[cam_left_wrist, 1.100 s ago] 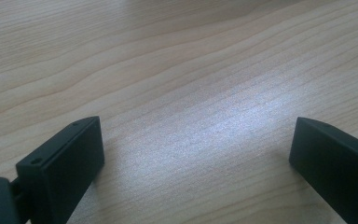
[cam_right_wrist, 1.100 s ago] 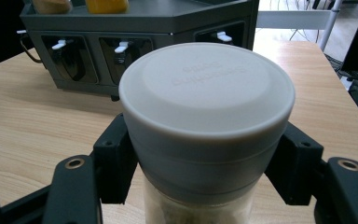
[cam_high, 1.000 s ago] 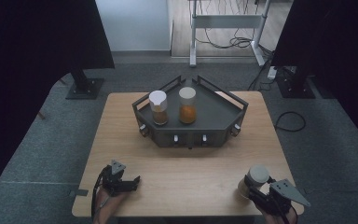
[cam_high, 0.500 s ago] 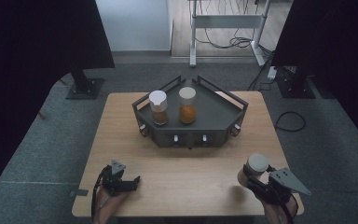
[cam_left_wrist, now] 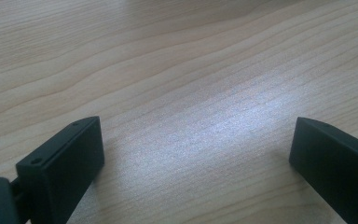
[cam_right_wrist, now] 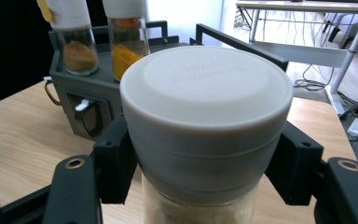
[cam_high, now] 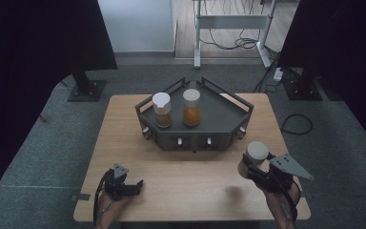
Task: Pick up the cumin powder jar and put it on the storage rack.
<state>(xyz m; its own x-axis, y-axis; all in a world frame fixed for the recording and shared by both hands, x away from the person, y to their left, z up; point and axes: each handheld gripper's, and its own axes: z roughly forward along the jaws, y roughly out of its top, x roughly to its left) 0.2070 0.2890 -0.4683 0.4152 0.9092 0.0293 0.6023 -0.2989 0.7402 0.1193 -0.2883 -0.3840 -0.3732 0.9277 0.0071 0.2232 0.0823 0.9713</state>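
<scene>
- your right tongs [cam_high: 253,164] pinch a spice jar [cam_high: 256,153] just under its white lid [cam_right_wrist: 206,93]; the right gripper view has both black jaws pressed on the jar's neck.
- change over the last second: the jar and right tongs have moved from the surface's near right corner up and inward, toward the dark tray [cam_high: 219,114]. the jar now sits clear of the wood, near the right edge.
- reading: the carry is under way; the likely goal is a free spot on the tray beside the brown-powder jar [cam_high: 162,110] and the orange-powder jar [cam_high: 191,109].
- your left tongs [cam_high: 129,187] are unchanged at the near left corner, jaws spread over bare surface [cam_left_wrist: 177,84], holding nothing.
- hard to make out: the carried jar's contents look pale, and its base is cut off. the lid's embossed text is unreadable.
- the tray's empty floor lies behind the lid in the right gripper view.
</scene>
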